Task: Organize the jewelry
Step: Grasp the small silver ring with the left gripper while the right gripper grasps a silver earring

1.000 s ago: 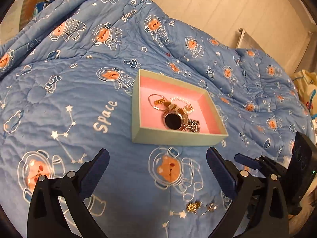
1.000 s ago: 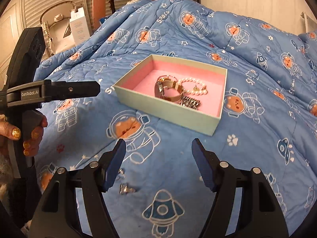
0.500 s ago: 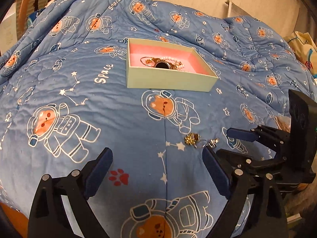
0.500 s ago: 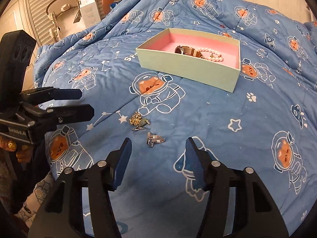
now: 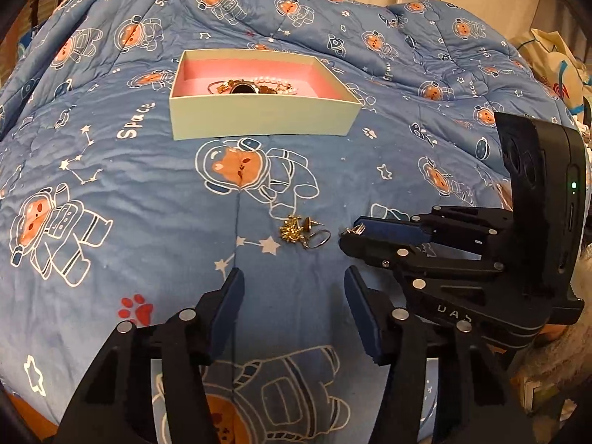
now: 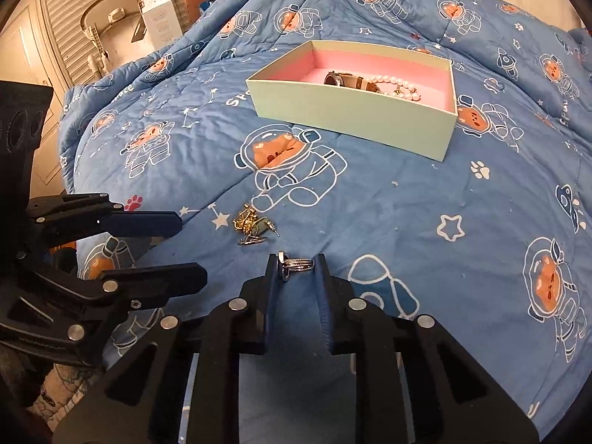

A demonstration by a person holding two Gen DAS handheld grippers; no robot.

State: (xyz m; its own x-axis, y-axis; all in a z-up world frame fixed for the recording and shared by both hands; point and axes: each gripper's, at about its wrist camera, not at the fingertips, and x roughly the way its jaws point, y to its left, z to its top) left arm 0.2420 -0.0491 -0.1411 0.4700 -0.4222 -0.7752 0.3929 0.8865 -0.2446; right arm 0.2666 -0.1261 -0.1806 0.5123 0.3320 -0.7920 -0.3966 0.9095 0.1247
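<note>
A pale green box point(image 5: 259, 118) with a pink lining sits on the blue blanket and holds a watch point(image 5: 242, 88), a pearl string point(image 5: 275, 82) and gold pieces. It also shows in the right wrist view point(image 6: 355, 118). A small heap of gold and silver earrings point(image 5: 301, 231) lies on the blanket nearer me, also in the right wrist view point(image 6: 253, 227). My right gripper point(image 6: 296, 264) is shut on a silver ring point(image 6: 294, 264) at blanket level; its tip with the ring shows in the left wrist view point(image 5: 353, 231). My left gripper point(image 5: 294, 296) is open and empty, just short of the earrings.
The blue astronaut blanket point(image 5: 111, 170) covers the bed and falls away at the near and left edges. A white chair and a carton point(image 6: 155, 18) stand beyond the bed's left side. A cloth bag point(image 5: 555, 63) lies at the far right.
Both grippers have pulled back from the box toward the loose jewelry. My right gripper has closed around the silver ring. My left gripper has narrowed but stays open.
</note>
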